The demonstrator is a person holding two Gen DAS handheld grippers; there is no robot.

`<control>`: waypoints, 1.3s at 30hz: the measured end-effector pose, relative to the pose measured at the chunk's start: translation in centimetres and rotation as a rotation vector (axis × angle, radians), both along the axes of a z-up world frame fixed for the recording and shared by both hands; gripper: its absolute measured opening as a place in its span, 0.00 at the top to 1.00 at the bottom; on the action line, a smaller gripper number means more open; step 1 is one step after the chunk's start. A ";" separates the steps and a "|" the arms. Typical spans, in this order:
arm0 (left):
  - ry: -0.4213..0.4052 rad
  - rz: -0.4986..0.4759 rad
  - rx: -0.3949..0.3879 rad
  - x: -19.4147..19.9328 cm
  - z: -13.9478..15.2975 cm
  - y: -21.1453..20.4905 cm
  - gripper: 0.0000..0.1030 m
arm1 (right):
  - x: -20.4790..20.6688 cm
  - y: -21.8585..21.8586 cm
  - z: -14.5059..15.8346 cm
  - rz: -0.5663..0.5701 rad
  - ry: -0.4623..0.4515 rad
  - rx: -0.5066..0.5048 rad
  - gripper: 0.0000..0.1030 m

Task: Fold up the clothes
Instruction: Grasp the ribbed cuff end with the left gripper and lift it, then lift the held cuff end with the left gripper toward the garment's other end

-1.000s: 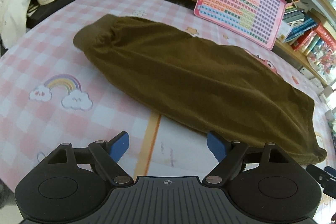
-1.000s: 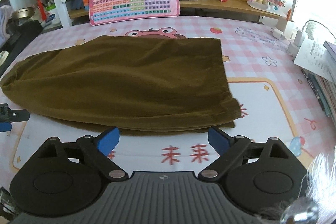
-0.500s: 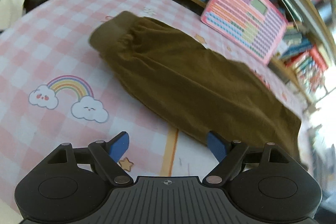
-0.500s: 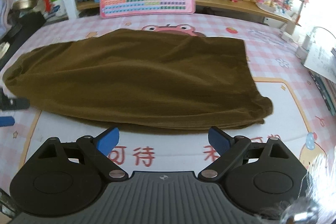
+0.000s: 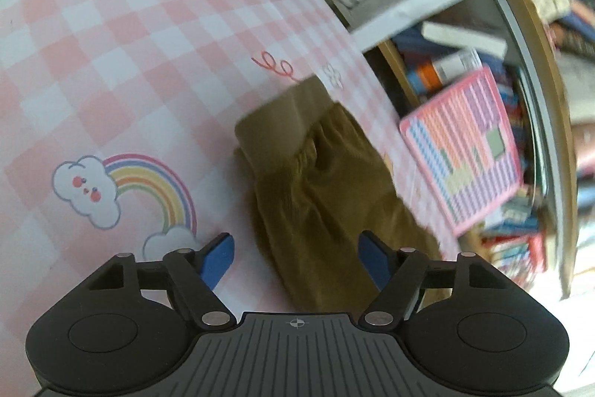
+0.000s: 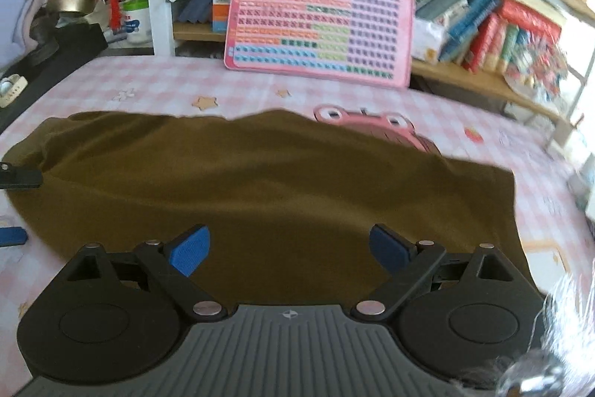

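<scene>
Olive-brown trousers [image 6: 267,173] lie flat across the pink checked table mat [image 6: 156,80], folded lengthwise. In the left wrist view the elastic waistband end [image 5: 282,125] points away from me. My left gripper [image 5: 297,253] is open and empty, its blue pads on either side of the trousers' near edge just above the cloth. My right gripper [image 6: 290,248] is open and empty, low over the middle of the trousers. The left gripper's fingertips [image 6: 15,237] show at the left edge of the right wrist view, by the waistband end.
A pink keyboard toy [image 6: 319,25] leans against the bookshelf [image 6: 483,25] behind the table. A white jar [image 6: 135,25] and dark tray [image 6: 74,43] stand at the back left. A rainbow print [image 5: 148,185] marks the mat left of the waistband.
My left gripper has swung left to the waistband end and now straddles the cloth. My right gripper has moved forward over the trousers' middle. Both stay open.
</scene>
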State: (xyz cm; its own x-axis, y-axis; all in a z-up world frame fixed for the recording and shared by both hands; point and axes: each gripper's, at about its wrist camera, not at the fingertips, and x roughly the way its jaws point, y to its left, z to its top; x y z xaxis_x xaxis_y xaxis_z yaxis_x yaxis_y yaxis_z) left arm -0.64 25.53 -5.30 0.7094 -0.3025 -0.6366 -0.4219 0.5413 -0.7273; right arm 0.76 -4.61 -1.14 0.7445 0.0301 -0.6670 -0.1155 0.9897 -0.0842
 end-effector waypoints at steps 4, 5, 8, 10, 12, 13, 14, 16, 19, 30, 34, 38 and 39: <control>0.002 0.049 -0.077 1.0 -0.6 0.5 0.28 | 2.6 1.9 -0.4 0.034 -0.020 -0.041 0.10; 0.003 0.053 -0.085 1.2 -0.7 0.5 0.27 | 3.3 2.4 -0.4 0.045 -0.030 -0.054 0.10; 0.003 0.039 -0.069 1.6 -0.6 0.3 0.25 | 5.5 3.5 -0.2 0.055 -0.050 -0.069 0.10; 0.002 0.031 -0.059 1.7 -0.6 0.2 0.25 | 7.0 4.2 -0.1 0.057 -0.060 -0.069 0.10; 0.000 0.030 -0.058 1.7 -0.6 0.2 0.25 | 8.2 5.1 0.0 0.078 -0.058 -0.059 0.10; -0.001 0.031 -0.061 1.7 -0.6 0.2 0.25 | 8.7 5.5 -0.2 0.088 -0.050 -0.058 0.10; -0.002 0.032 -0.065 1.7 -0.6 0.3 0.25 | 9.0 5.9 -0.6 0.090 -0.036 -0.069 0.10; -0.004 0.034 -0.071 1.6 -0.7 0.4 0.25 | 9.5 6.6 -1.8 0.083 -0.005 -0.106 0.10; -0.007 0.037 -0.080 1.6 -0.8 0.5 0.25 | 9.9 7.5 -3.3 0.079 0.031 -0.155 0.10; -0.022 0.035 -0.108 1.5 -1.0 0.8 0.22 | 1.5 6.1 -1.2 0.171 0.035 -0.126 0.10; -0.027 0.049 -0.109 1.7 -1.1 0.7 0.22 | -0.4 6.5 -2.4 0.197 0.074 -0.151 0.10; -0.031 0.080 -0.120 1.8 -1.2 0.7 0.23 | -1.0 6.8 -2.7 0.192 0.060 -0.163 0.10; -0.033 0.092 -0.132 1.9 -1.3 0.7 0.25 | -1.0 6.8 -2.8 0.196 0.059 -0.163 0.10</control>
State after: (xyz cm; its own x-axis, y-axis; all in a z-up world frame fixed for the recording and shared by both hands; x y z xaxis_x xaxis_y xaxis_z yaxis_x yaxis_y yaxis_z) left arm 1.22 26.25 -6.63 0.7579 -0.3146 -0.5715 -0.4401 0.4001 -0.8039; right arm -0.23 2.16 -3.93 0.6949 0.0583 -0.7167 -0.3129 0.9219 -0.2283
